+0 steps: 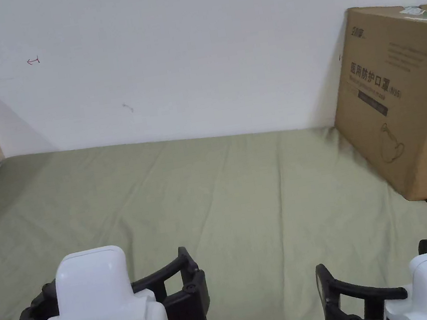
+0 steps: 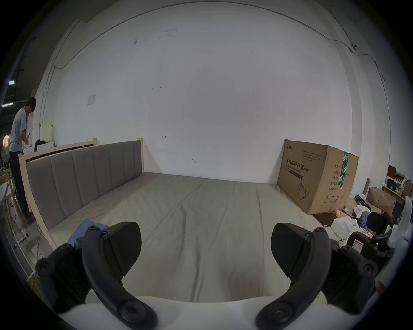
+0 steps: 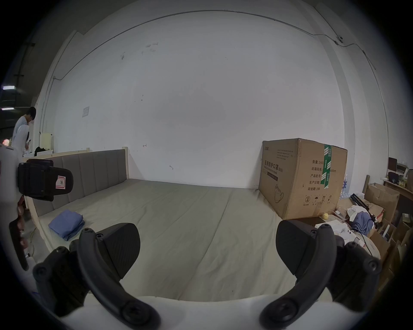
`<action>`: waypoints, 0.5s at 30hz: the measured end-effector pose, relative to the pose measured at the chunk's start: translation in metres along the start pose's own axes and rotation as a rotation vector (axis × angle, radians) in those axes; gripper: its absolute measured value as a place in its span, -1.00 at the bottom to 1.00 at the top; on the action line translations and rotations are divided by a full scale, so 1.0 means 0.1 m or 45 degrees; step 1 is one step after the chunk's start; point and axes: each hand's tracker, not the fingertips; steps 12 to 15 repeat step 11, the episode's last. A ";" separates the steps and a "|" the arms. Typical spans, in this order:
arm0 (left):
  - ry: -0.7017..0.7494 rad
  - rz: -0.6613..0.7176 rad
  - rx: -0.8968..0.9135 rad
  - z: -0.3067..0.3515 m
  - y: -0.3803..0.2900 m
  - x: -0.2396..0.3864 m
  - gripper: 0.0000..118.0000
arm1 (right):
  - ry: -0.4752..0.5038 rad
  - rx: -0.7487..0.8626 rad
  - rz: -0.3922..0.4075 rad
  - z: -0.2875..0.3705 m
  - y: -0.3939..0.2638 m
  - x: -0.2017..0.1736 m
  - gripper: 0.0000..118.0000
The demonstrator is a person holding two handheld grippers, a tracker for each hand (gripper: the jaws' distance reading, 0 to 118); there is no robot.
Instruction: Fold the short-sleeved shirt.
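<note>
A blue shirt (image 3: 67,223) lies in a compact folded bundle on the olive bed sheet (image 1: 242,189), near the grey headboard at the bed's left edge. In the left gripper view a corner of the blue shirt (image 2: 81,231) peeks out behind the left jaw. My left gripper (image 2: 205,234) is open wide with nothing between its jaws; it hovers low over the sheet at the head view's bottom left (image 1: 116,272). My right gripper (image 3: 207,232) is also open and empty, at the bottom right (image 1: 376,264). Both are apart from the shirt.
A large cardboard box (image 1: 401,103) stands on the bed's far right against the white wall. The padded headboard (image 2: 85,178) borders the left side. Boxes and loose cloth clutter (image 3: 362,218) lie beyond the right edge. A person (image 2: 19,134) stands behind the headboard.
</note>
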 end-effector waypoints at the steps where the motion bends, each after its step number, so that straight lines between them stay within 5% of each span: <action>1: 0.006 0.006 -0.005 -0.01 0.00 0.00 0.94 | -0.004 -0.001 0.002 0.00 -0.01 0.01 1.00; 15: 0.019 0.029 -0.035 -0.18 -0.01 0.04 0.94 | -0.041 -0.025 -0.028 -0.14 -0.10 0.13 1.00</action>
